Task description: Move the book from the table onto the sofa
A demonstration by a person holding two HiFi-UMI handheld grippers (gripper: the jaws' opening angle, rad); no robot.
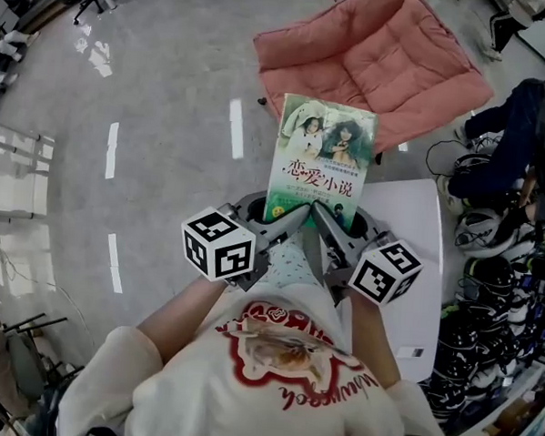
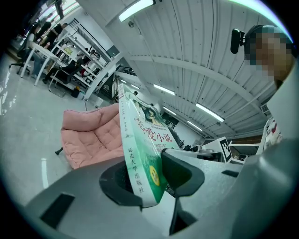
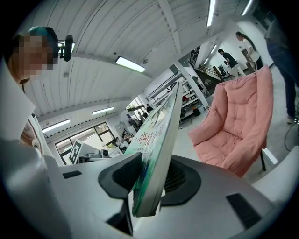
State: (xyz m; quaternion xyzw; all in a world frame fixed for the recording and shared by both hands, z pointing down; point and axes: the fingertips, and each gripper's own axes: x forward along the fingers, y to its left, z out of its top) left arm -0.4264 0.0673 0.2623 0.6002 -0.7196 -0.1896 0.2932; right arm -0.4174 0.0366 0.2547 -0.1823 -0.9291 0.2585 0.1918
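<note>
Interior evenly lit by overhead strip lights (image 2: 135, 10); pale glare thrown on polished floor (image 1: 169, 98). Shadows kept faint. Print on book (image 1: 321, 160) rendered sharp in head view. Gripper views heavily bent by fisheye, corners blacked out, near jaw surfaces softened.

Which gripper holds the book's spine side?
The left gripper: the lettered spine of the book sits between its jaws; the right gripper clamps the page edge.

Book (image 1: 322, 156) lower edge hidden in jaws, sofa (image 1: 381, 63) top seemingly cropped
</note>
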